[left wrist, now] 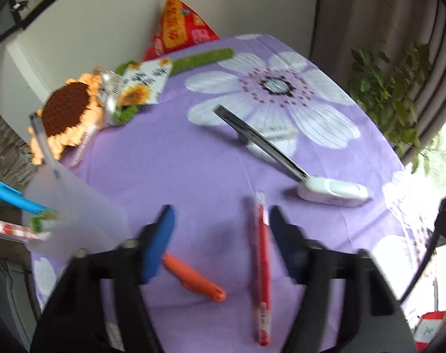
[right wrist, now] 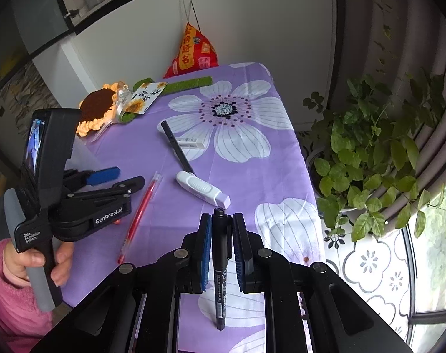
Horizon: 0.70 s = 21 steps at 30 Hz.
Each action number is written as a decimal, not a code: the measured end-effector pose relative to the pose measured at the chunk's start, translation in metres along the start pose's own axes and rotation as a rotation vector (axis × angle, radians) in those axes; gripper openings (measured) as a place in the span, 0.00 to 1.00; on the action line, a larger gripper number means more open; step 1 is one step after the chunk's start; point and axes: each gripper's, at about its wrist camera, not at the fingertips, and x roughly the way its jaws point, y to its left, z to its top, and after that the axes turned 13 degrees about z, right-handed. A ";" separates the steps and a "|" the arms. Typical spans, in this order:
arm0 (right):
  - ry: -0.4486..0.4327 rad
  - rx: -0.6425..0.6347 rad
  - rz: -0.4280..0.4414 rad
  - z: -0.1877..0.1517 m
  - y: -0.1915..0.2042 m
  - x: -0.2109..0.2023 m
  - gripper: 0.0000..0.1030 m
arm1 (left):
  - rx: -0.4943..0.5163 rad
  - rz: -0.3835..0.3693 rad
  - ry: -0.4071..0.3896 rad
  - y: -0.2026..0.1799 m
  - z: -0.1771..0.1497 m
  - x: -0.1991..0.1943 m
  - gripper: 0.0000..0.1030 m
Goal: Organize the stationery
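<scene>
Gripping a black marker [right wrist: 220, 267] between clenched blue pads, the right gripper [right wrist: 220, 253] holds it with its long axis running twelve to six in the right wrist view, cap toward twelve. The left gripper [left wrist: 223, 244] stands released, nothing between its fingers [left wrist: 161, 241]. Just inside its right finger lies the red pen [left wrist: 261, 267], long axis also twelve to six; an orange pen [left wrist: 193, 279] sits at seven. The frosted cup [left wrist: 75, 206] holding pens stands at ten, so the left hand is likely nearer to it.

Open left tongs [left wrist: 220, 244] above orange pen [left wrist: 193, 279], beside red pen [left wrist: 262, 270].
</scene>
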 end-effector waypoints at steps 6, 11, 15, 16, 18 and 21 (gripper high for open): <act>-0.002 0.013 0.011 -0.001 0.001 0.001 0.14 | 0.067 -0.005 0.068 -0.020 0.004 0.025 0.57; -0.005 0.015 0.009 -0.001 0.000 0.000 0.14 | 0.045 -0.030 0.090 -0.026 0.009 0.034 0.33; -0.007 0.017 0.009 -0.001 -0.001 -0.001 0.14 | 0.016 -0.113 0.134 -0.022 0.008 0.031 0.08; -0.008 0.017 0.009 -0.001 -0.001 -0.001 0.14 | -0.006 -0.133 0.130 -0.018 0.008 0.027 0.08; -0.012 0.017 0.009 -0.001 0.000 -0.002 0.14 | -0.042 -0.166 0.117 -0.010 0.008 0.017 0.08; -0.017 0.016 0.006 0.000 0.001 -0.002 0.15 | -0.076 -0.188 0.049 0.006 0.009 -0.013 0.08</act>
